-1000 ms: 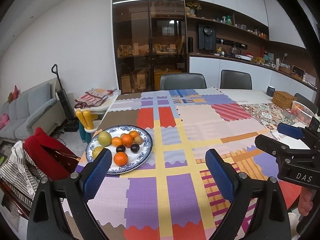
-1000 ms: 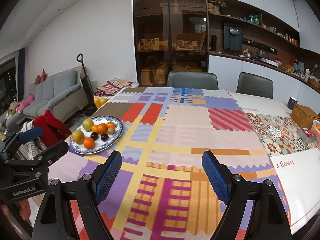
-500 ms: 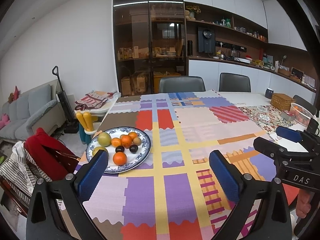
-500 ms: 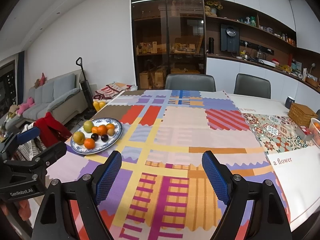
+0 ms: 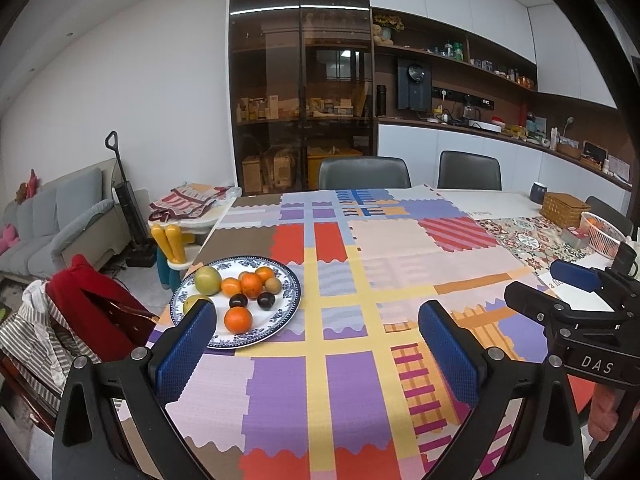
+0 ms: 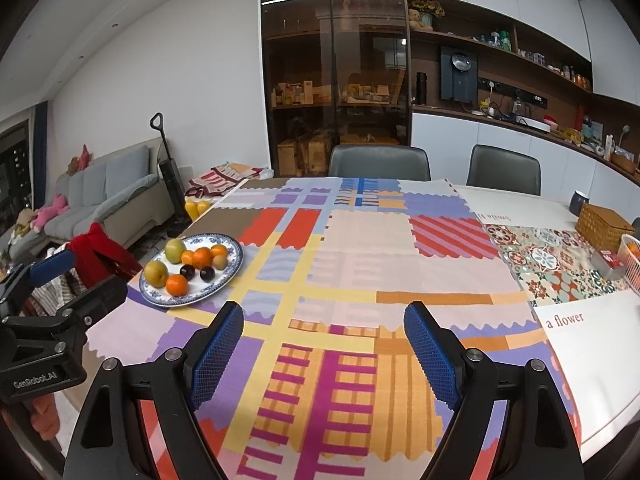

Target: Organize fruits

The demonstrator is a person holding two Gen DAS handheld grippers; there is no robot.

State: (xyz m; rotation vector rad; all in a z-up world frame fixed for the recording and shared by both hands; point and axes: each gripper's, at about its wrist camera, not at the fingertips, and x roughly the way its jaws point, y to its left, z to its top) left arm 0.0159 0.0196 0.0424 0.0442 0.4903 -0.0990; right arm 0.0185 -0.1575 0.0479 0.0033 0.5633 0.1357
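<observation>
I see a long surface (image 6: pixel 360 264) under a patchwork cloth of bright blocks, with two grey chairs (image 6: pixel 380 162) pushed in at its far side. Behind them stands a tall dark glass-fronted cabinet (image 6: pixel 334 80) full of boxes, a light strip glowing across its upper part. To its right runs a white counter (image 6: pixel 500 140) below wooden shelves (image 6: pixel 500 46) crowded with small items. The walls are white, the ceiling set with small spotlights. On my left sits a grey sofa (image 6: pixel 100 196) with soft toys, and an upright vacuum (image 6: pixel 170 188) leans by the wall.
</observation>
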